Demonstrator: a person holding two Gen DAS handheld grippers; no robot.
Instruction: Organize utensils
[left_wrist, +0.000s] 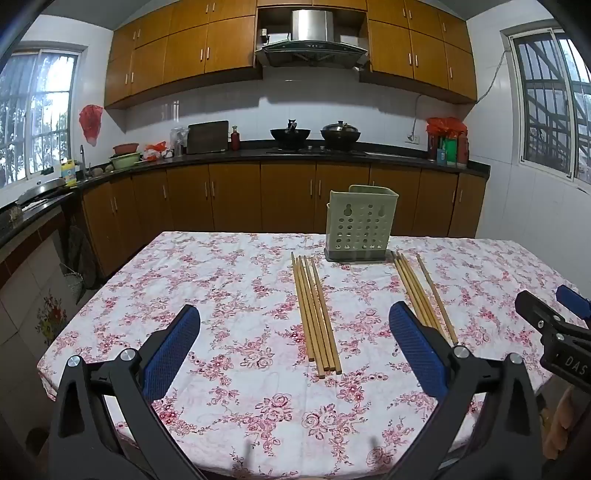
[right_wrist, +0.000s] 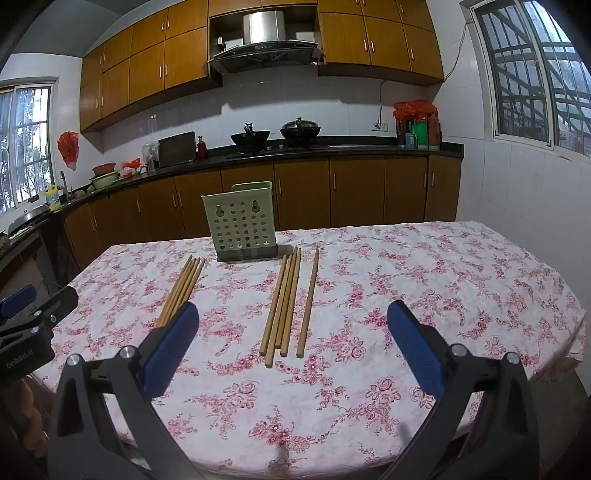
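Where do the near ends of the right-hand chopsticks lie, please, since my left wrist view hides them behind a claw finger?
Observer: The right-hand chopsticks end unevenly on the tablecloth. One stick in the bunch reaches nearer the camera than its neighbours, and nothing touches them.
Operator: Thank you. I only see the edge of the right claw; is it ready to take them?
Observer: The right claw stands wide open with nothing gripped. In its own view the bunch lies ahead, between the lines of its two fingers.
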